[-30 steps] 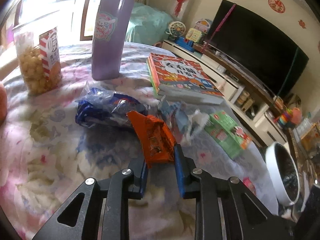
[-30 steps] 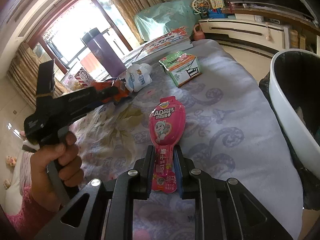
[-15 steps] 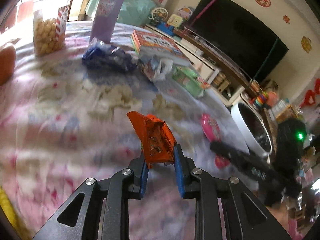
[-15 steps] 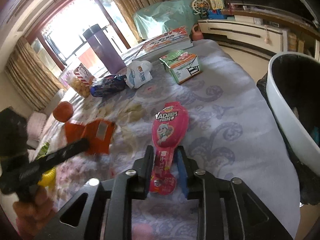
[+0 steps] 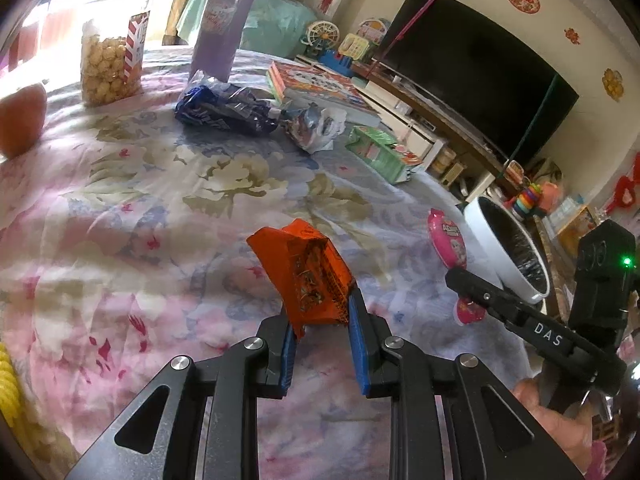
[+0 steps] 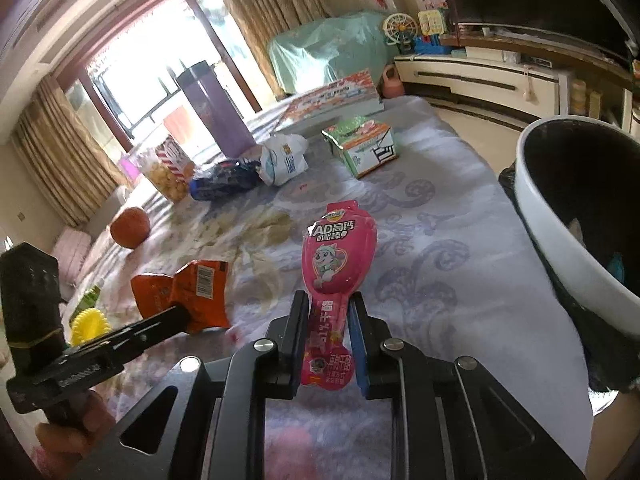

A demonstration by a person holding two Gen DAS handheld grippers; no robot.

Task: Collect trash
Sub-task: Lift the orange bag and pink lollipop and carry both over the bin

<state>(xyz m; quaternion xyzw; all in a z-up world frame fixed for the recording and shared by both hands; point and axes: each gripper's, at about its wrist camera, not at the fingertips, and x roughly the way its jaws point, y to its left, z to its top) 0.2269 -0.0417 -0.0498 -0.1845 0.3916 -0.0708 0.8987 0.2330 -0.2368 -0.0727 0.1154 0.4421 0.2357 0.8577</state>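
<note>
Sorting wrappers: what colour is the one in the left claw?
Orange wrapper, clearest in the left wrist view.

Home living room, large television (image 5: 476,76) on low cabinet (image 6: 480,80), curtained window (image 6: 132,76), floral cloth-covered table (image 5: 140,200)

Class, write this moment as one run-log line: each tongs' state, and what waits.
left tongs: shut on orange wrapper | right tongs: closing on pink wrapper | waiting: white bin
</note>
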